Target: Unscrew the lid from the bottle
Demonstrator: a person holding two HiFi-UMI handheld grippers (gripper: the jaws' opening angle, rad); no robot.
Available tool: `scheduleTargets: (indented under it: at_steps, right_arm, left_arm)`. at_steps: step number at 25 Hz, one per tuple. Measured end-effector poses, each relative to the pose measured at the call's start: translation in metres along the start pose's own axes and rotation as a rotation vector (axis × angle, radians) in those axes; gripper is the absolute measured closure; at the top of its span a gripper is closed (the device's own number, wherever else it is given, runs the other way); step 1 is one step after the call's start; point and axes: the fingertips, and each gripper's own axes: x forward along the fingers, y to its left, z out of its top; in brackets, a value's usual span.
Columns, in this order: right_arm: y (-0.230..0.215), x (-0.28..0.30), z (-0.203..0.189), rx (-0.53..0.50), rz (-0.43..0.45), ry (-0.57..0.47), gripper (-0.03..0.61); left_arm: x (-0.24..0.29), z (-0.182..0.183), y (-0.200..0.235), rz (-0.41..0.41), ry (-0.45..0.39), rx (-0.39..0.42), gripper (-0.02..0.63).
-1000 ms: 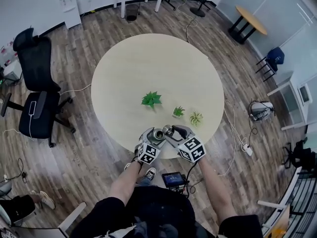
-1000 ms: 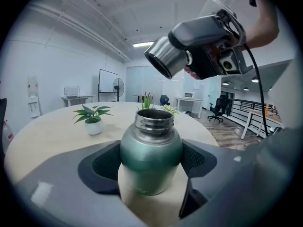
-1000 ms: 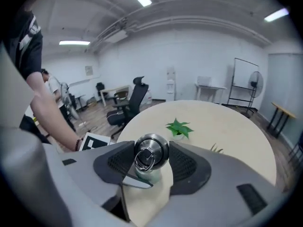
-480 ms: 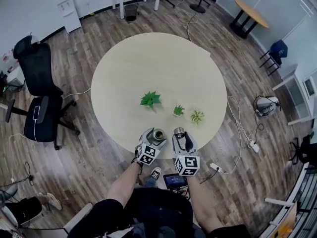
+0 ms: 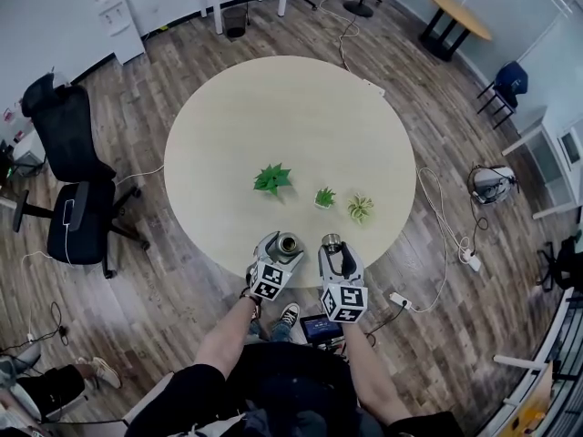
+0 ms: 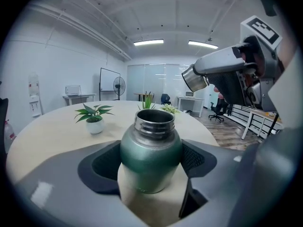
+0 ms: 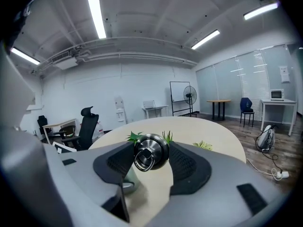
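A dark green metal bottle (image 6: 151, 145) stands upright at the near edge of the round table (image 5: 273, 116), its threaded mouth uncovered. My left gripper (image 6: 152, 161) is shut on its body; in the head view the left gripper (image 5: 283, 252) holds the bottle (image 5: 290, 243). The shiny steel lid (image 7: 150, 151), with a small ring on top, sits between the pads of my right gripper (image 7: 150, 159), shut on it. In the head view the right gripper (image 5: 332, 247) holds the lid (image 5: 331, 239) in the air just right of the bottle, apart from it.
Three small potted plants (image 5: 272, 179) (image 5: 324, 197) (image 5: 360, 208) stand mid-table beyond the bottle. A black office chair (image 5: 68, 198) is at the left. Cables and a power strip (image 5: 401, 300) lie on the wood floor at the right. A small screen device (image 5: 321, 328) is by the person's feet.
The right gripper has swung from a slant beside the bottle's mouth to straight ahead, carrying the lid rightward away from the bottle. The left gripper and bottle stayed put.
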Motion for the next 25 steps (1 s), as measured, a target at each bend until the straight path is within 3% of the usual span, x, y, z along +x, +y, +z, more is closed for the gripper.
scheduleTargets:
  at_steps: [2, 3, 4, 8, 17, 23, 25]
  right_arm:
    - [-0.001, -0.002, 0.002, 0.005, 0.000, -0.005, 0.347]
    - [-0.001, -0.002, 0.002, 0.008, 0.002, -0.007, 0.347]
    - [0.000, -0.003, 0.003, 0.010, 0.003, -0.011, 0.347]
    - [0.004, -0.007, 0.010, 0.017, 0.009, -0.035, 0.345]
    - [0.011, -0.023, 0.046, 0.028, 0.009, -0.155, 0.345]
    - [0.021, -0.039, 0.083, 0.011, 0.020, -0.259, 0.347]
    - [0.025, -0.046, 0.096, 0.000, 0.028, -0.294, 0.345]
  left_arm:
    - [-0.005, 0.006, -0.003, -0.021, -0.033, -0.034, 0.234]
    - [-0.007, 0.010, -0.005, -0.030, -0.051, -0.037, 0.198]
    - [-0.010, 0.014, -0.006, -0.034, -0.064, -0.023, 0.172]
    - [-0.031, 0.037, -0.004, -0.012, -0.120, 0.056, 0.174]
    - [-0.114, 0.122, 0.029, 0.162, -0.329, 0.158, 0.175]
    - [-0.170, 0.191, 0.037, 0.272, -0.466, 0.201, 0.176]
    - [-0.186, 0.209, 0.037, 0.296, -0.517, 0.178, 0.178]
